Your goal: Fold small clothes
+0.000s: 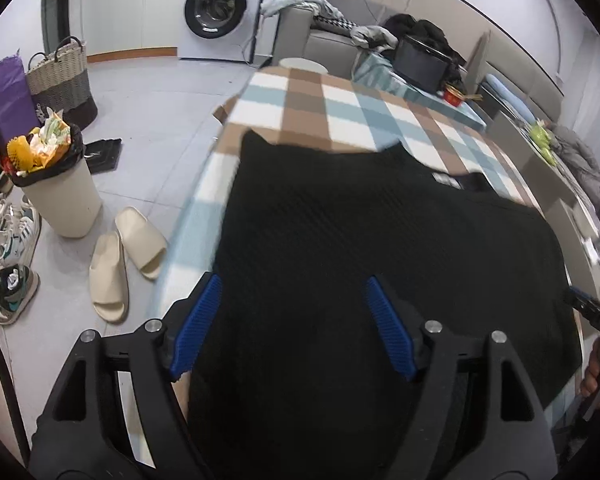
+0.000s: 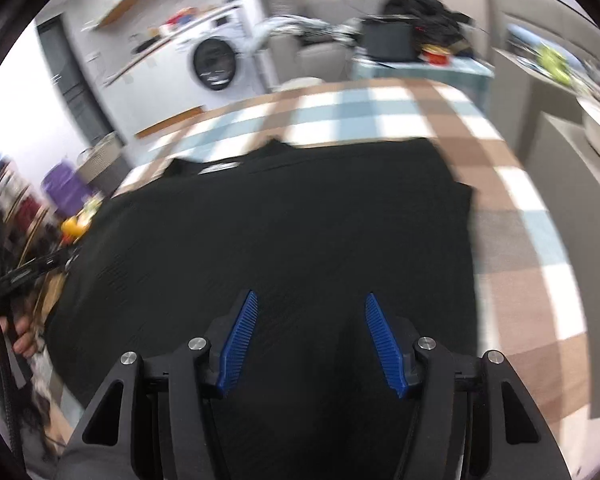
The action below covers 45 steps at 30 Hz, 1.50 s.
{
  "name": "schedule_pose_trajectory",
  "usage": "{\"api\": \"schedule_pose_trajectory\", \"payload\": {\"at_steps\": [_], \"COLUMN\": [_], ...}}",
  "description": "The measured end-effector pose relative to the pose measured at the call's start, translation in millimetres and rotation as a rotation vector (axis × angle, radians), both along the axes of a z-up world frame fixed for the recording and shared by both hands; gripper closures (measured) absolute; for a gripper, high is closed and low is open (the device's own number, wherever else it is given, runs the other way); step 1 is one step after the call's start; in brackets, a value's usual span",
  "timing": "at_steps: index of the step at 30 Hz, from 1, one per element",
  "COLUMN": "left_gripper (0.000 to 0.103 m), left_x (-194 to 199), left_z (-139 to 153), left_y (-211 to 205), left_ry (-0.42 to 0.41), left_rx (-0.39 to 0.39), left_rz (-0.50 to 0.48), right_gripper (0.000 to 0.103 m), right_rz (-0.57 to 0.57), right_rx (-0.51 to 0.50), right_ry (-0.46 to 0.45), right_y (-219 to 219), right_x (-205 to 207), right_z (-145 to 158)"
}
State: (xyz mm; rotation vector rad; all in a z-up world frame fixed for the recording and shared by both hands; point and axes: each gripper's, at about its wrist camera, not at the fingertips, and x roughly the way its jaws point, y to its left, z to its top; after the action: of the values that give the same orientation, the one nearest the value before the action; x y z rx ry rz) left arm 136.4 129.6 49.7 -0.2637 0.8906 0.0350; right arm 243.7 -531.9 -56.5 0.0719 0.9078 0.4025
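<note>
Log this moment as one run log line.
left gripper open | right gripper open | black garment flat on checked cloth

Both views are evenly and brightly lit by diffuse indoor light, with only soft shadows and strong fisheye curvature that bends straight lines and ends in a dark vignette at the frame corners. The left wrist view is mostly sharp, with slight smear along the near edge of the checked cloth; the black garment renders as a dark, low-detail mass. The right wrist view is motion-blurred throughout, heaviest at the washing machine and left periphery.
</note>
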Motion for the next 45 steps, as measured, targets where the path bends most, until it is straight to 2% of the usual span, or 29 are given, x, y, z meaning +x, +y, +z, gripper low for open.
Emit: {"api": "schedule_pose_trajectory", "payload": {"at_steps": [1,6,11,14,18,23,24,25,26,28,31,33,37,43,45], "left_gripper": [0.030,0.024,0.023,0.023,0.023,0.023,0.023,0.023,0.023,0.023,0.023,0.023,0.022,0.021,0.021], "left_x": [-6,-40,-65,-73,-86,-90,-89,-89,-89,-89,-92,-93,-89,-88,-88], "left_z": [-2,-6,-13,-17,-17,-14,-14,-14,-14,-13,-12,-10,-13,-16,-15], "left_y": [-5,-43,-86,-97,-108,-114,-114,-115,-116,-117,-121,-121,-117,-114,-110], "left_ry": [-0.001,-0.019,-0.040,-0.032,-0.040,-0.028,-0.023,-0.016,-0.015,-0.020,-0.014,-0.011,0.004,0.018,0.031], "left_rx": [0.001,0.019,0.120,0.147,0.178,0.157,0.151,0.154,0.161,0.163,0.170,0.186,0.162,0.145,0.116], "left_rz": [-0.007,-0.088,-0.186,-0.191,-0.193,-0.164,-0.160,-0.153,-0.146,-0.144,-0.175,-0.180,-0.173,-0.181,-0.175], "right_gripper": [0.039,0.038,0.035,0.033,0.033,0.032,0.029,0.019,0.015,0.014,0.014,0.014,0.013,0.010,0.010], "right_rz": [0.030,0.103,0.144,0.109,0.008,-0.075,-0.078,-0.076,-0.073,-0.062,-0.047,-0.031,0.001,0.049,0.057], "right_rx": [-0.004,-0.032,-0.081,-0.110,-0.158,-0.141,-0.144,-0.153,-0.159,-0.129,-0.081,-0.113,-0.147,-0.260,-0.259], "right_ry": [-0.002,-0.008,-0.012,-0.012,-0.023,-0.016,-0.028,-0.036,-0.049,-0.062,-0.021,0.012,0.029,-0.012,-0.009], "right_y": [11,48,58,44,14,-10,-11,-9,-8,-4,1,8,14,24,22], "right_x": [-5,-26,-44,-52,-61,-65,-65,-64,-64,-65,-58,-55,-54,-62,-67], "right_z": [-2,-16,-28,-28,-25,-9,-4,0,4,8,-3,-14,-27,-38,-37]}}
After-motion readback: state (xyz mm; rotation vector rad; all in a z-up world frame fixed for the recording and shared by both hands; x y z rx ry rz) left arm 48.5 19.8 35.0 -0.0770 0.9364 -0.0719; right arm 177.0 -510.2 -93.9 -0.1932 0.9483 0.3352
